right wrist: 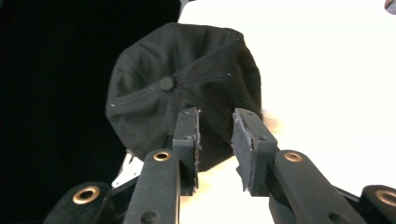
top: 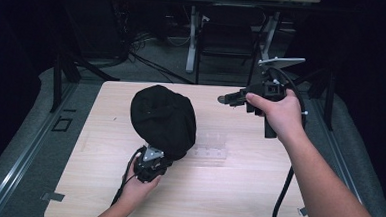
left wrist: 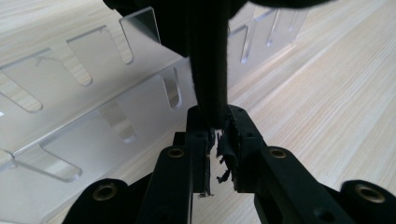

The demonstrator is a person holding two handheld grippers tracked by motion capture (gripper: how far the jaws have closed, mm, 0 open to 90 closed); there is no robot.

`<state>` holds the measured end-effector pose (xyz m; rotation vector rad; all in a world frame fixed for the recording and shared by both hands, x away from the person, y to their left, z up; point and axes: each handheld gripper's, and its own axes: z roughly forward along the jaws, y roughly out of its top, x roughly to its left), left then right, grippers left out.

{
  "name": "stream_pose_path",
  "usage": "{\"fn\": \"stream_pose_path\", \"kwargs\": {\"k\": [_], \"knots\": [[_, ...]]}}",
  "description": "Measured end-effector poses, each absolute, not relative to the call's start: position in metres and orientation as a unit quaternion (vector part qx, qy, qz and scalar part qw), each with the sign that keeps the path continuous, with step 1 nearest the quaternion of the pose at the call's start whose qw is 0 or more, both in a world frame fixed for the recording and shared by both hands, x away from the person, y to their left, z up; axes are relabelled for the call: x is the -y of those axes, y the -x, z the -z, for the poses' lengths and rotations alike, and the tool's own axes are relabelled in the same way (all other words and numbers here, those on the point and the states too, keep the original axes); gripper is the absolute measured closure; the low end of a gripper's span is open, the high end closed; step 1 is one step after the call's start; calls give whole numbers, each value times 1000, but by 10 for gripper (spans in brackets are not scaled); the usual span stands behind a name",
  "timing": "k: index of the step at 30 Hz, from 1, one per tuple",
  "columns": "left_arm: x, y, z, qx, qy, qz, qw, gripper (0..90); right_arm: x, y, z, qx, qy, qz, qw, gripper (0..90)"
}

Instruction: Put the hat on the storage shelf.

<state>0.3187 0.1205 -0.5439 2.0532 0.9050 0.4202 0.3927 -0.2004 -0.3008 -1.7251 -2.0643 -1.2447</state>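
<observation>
One black cap (top: pixel 163 119), bearing no readable logo or label, is held up over a wooden counter (top: pixel 237 186), its edge clamped in the left hand-held gripper (left wrist: pixel 218 125). One clear slotted plastic rack (left wrist: pixel 70 116) lies on the counter just beneath it. The right hand-held gripper (right wrist: pixel 215 122) hovers to the cap's right, jaws apart and empty. Two hand-held grippers in all.

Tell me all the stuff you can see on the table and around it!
Cap: one, black, held up over the table's middle, its edge pinched in the left jaws.
Plastic rack: one, clear with slots, lying on the table under the cap.
Table: one, light wood.
Desk and chair frame: grey and black, in the dark behind.
Left gripper: one, black, shut on the cap.
Right gripper: one, black, jaws open, raised right of the cap.
</observation>
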Motion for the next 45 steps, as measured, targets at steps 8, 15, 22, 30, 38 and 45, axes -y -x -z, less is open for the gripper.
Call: {"fn": "stream_pose_path", "kwargs": {"k": [8,15,22,30,38,45], "knots": [[-128,-316,542,-359,-826,-175,398,677,202,-384,306,713,577,393,57,692],[-143,-311,537,-374,-818,-176,401,592,211,-375,318,719,579,382,34,680],[-162,-305,534,-389,-810,-167,406,472,217,-366,335,735,583,347,-19,642],[-181,-305,537,-412,-790,-164,422,450,223,-358,368,734,601,311,-48,555],[-188,-305,547,-419,-790,-159,418,427,225,-347,410,744,603,277,-77,484],[-190,-307,554,-428,-787,-153,417,425,226,-337,442,744,600,272,-115,431]]}}
